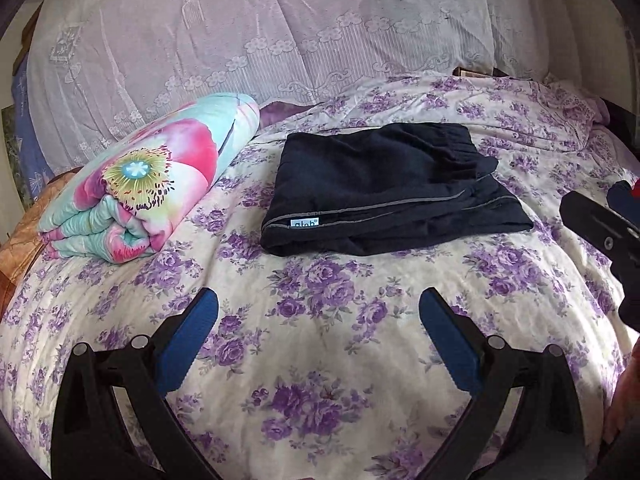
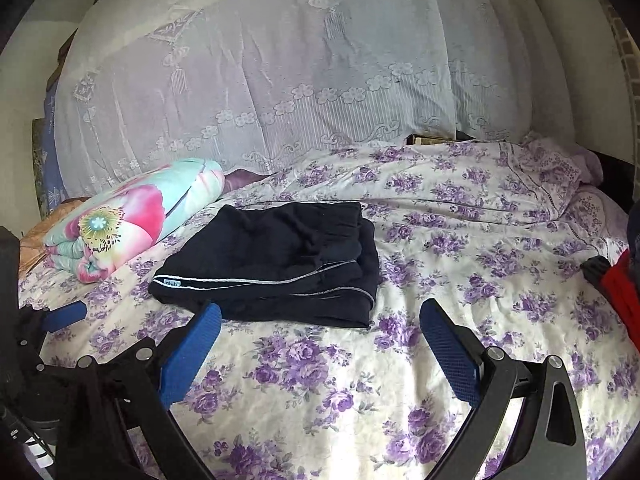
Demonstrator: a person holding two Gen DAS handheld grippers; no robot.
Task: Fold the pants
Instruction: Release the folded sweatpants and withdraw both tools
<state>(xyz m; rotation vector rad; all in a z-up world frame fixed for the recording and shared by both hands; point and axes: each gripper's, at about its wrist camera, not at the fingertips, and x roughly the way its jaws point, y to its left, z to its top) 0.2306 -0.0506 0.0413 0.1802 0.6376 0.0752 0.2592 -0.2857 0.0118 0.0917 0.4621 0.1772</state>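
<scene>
Dark navy pants (image 1: 392,188) lie folded into a compact rectangle on the floral bedspread (image 1: 320,360), with grey piping and a small white label along the near edge. My left gripper (image 1: 318,304) hovers in front of them, open, nothing between its blue pads. In the right wrist view the same pants (image 2: 276,264) sit just beyond my right gripper (image 2: 320,316), which is also open and empty; its left fingertip (image 2: 210,314) overlaps the pants' near edge in the image. The left gripper's blue tip (image 2: 66,316) shows at the left edge.
A rolled flowered quilt (image 1: 152,184) lies left of the pants. A large lace-covered pile (image 1: 260,40) rises behind. A pillow (image 1: 560,112) sits at back right. Red and dark cloth (image 2: 620,292) lies at the right edge. The right gripper's black body (image 1: 600,224) enters from the right.
</scene>
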